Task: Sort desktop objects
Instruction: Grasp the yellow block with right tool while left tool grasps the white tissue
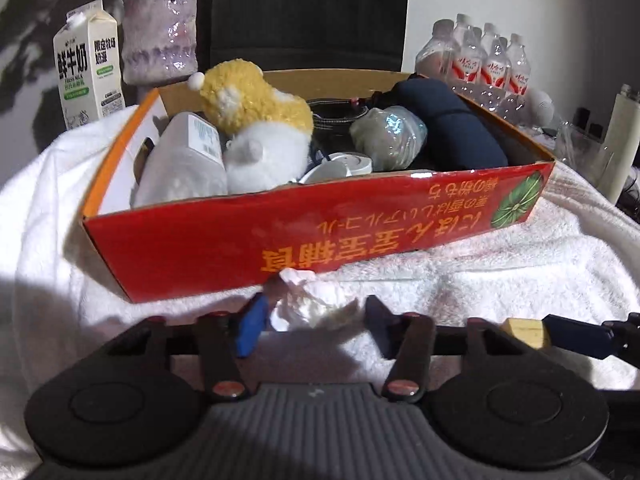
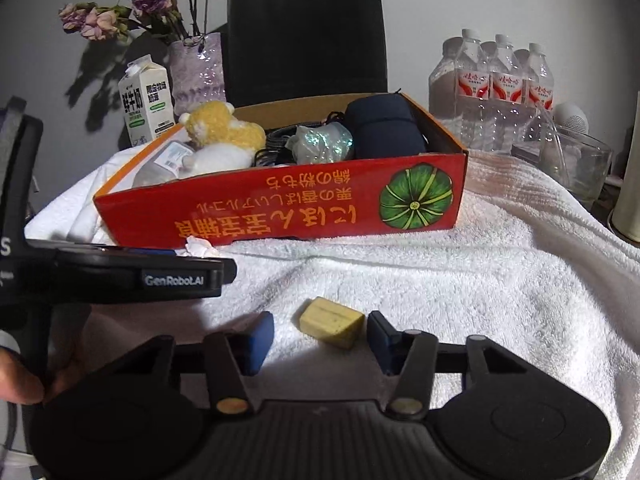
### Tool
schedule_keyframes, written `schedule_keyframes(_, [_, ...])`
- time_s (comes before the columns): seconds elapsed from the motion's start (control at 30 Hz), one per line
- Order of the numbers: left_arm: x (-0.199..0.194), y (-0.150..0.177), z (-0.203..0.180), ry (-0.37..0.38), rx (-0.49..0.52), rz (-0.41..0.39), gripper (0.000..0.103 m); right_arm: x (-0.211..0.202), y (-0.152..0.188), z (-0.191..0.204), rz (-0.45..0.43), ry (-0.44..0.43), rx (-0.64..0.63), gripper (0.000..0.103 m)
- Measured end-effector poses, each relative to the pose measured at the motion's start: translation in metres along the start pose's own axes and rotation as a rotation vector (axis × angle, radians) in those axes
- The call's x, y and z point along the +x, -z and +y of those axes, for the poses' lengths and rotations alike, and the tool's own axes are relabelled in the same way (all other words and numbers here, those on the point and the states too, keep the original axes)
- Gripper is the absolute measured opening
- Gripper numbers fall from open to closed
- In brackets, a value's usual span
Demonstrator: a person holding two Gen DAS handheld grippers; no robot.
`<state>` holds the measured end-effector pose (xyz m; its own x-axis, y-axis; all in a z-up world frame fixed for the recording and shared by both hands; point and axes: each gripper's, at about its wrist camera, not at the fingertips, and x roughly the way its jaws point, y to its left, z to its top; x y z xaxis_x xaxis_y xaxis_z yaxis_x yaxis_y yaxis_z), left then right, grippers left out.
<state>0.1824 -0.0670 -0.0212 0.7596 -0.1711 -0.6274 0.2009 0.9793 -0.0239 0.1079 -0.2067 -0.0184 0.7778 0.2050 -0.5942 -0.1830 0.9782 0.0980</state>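
Observation:
A crumpled white tissue [image 1: 310, 304] lies on the white towel [image 1: 480, 280] against the front wall of the red cardboard box [image 1: 192, 248]. My left gripper [image 1: 316, 310] straddles it, open: the left blue pad touches it and a small gap shows at the right pad. A small yellow block [image 2: 332, 322] lies on the towel between the blue pads of my right gripper [image 2: 320, 326], which is open with a clear gap on the left side. The box [image 2: 280, 216] holds a yellow-white plush toy [image 1: 256, 120], a clear bottle [image 1: 184, 160], a dark blue pouch [image 1: 452, 124] and a wrapped bundle [image 1: 388, 136].
Behind the box stand a milk carton [image 1: 88, 68], a purple vase with flowers [image 1: 160, 32], a black paper bag [image 2: 304, 32] and a pack of water bottles [image 2: 496, 84]. A glass container [image 2: 572, 164] sits at the right. A hand [image 2: 20, 376] holds the left gripper's body [image 2: 140, 276].

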Motion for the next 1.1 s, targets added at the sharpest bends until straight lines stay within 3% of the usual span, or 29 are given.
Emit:
schedule_keyframes(0.07, [-0.001,0.001,0.003,0.008,-0.017,-0.008,0.032,0.000,0.000,-0.002,-0.005,0.001,0.014,0.042])
schedule_keyframes(0.1, [0.000,0.000,0.004,0.009,-0.023,-0.012,0.030,0.000,0.000,-0.003,-0.009,0.010,0.015,0.032])
schedule_keyframes(0.47, [-0.020,0.007,0.013,0.014,-0.082,-0.049,0.025,-0.006,0.002,-0.011,-0.038,-0.025,0.056,0.033])
schedule_keyframes(0.6, [-0.052,0.019,0.006,-0.002,-0.060,-0.114,0.025,-0.013,0.004,-0.012,-0.069,-0.037,0.064,0.033])
schedule_keyframes(0.77, [-0.103,0.047,0.004,0.015,-0.111,-0.171,0.024,-0.026,0.008,-0.010,-0.112,-0.043,0.056,0.033])
schedule_keyframes(0.9, [-0.144,0.066,0.003,0.017,-0.129,-0.189,0.025,-0.041,0.012,-0.003,-0.132,-0.035,0.034,0.033])
schedule_keyframes(1.1, [-0.193,0.091,0.005,0.033,-0.175,-0.195,0.025,-0.094,0.031,0.024,-0.168,-0.121,-0.016,0.033])
